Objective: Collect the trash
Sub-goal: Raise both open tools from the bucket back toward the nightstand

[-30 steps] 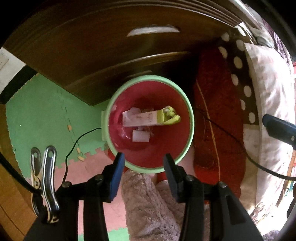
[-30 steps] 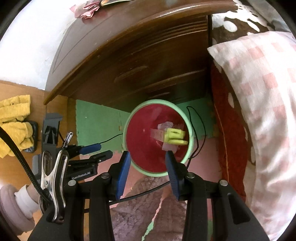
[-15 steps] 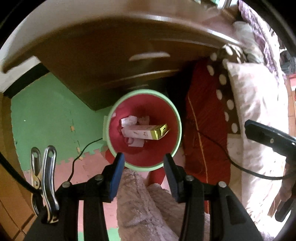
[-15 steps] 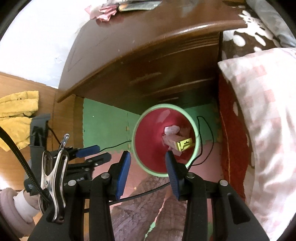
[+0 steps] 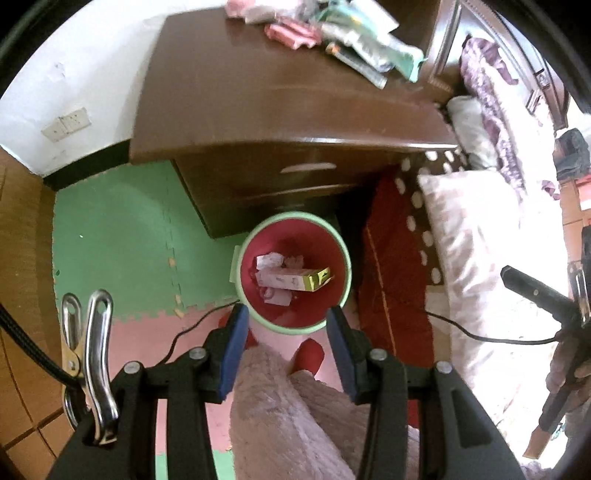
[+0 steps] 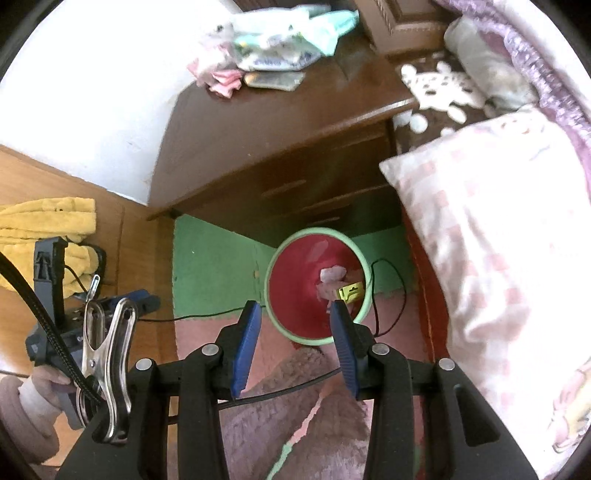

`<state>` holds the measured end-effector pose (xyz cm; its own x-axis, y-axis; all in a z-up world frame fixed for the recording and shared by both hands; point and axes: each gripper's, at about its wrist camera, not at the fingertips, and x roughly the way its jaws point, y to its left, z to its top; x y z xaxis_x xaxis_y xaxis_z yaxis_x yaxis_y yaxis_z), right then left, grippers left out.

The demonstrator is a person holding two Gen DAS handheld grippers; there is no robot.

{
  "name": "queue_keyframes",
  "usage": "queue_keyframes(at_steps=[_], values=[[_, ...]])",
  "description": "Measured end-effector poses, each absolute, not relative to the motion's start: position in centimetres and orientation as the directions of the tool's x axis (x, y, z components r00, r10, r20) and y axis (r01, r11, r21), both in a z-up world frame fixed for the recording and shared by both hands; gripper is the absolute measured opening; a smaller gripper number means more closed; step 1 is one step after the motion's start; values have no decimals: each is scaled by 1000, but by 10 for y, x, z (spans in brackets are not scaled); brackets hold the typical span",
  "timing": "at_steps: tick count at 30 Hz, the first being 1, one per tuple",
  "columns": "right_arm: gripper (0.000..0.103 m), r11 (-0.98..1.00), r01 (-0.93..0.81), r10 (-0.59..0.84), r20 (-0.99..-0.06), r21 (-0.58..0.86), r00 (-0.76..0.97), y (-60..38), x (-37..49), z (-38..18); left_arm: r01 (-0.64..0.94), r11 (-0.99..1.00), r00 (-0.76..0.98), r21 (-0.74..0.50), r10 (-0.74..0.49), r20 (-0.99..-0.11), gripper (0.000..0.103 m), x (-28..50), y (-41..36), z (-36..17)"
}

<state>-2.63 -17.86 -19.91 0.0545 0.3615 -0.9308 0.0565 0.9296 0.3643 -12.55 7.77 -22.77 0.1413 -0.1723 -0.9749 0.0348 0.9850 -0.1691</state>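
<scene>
Two grippers, both pointing steeply down at the floor, and both with nothing in them. The left gripper [image 5: 286, 312] has its blue pads parted, a clear gap between them, and through that gap you see only the near rim of the bin and a fuzzy pink trouser leg [image 5: 295, 413] below. No contact with anything. The right gripper [image 6: 293, 306] is the same story: jaws apart, pads bare, framing the bin's near edge from above without touching it.

And there is the bin [image 5: 345, 258] itself, red inside with a pale green rim, standing on the green and pink foam floor mat [image 5: 122, 236] right in front of the dark wooden nightstand [image 5: 280, 107]. Down at its bottom lies the collected trash: a long white box with a yellow end [image 5: 295, 278], lying flat, with crumpled white paper scraps [image 5: 269, 260] beside and under it. From the right wrist view the same box shows its yellow end [image 6: 351, 291] against the far wall of the bin.

More trash waits up on the nightstand top, at the back edge: pink wrappers [image 5: 291, 33] and green and white packets [image 5: 373, 44], heaped together near the wall. A thin black cable [image 6: 207, 315] runs across the mat beside the bin. To the right, a pink checked pillow [image 6: 498, 236] sits on the bed, with a red cover [image 5: 395, 273] hanging down beside the bin.
</scene>
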Motion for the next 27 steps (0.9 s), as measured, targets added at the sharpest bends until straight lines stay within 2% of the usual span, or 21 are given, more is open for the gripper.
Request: queue_keyframes(at_steps=[17,27], values=[[41,923,36,358,-892,382,276,-133,-81,-57,246,953,245,-179,-240,-939,45,-154,79,-102],[41,915,-45,384,-832,401,401,-66,-84,11,283,947,340,-152,-247,-908,47,-155,112,-38]])
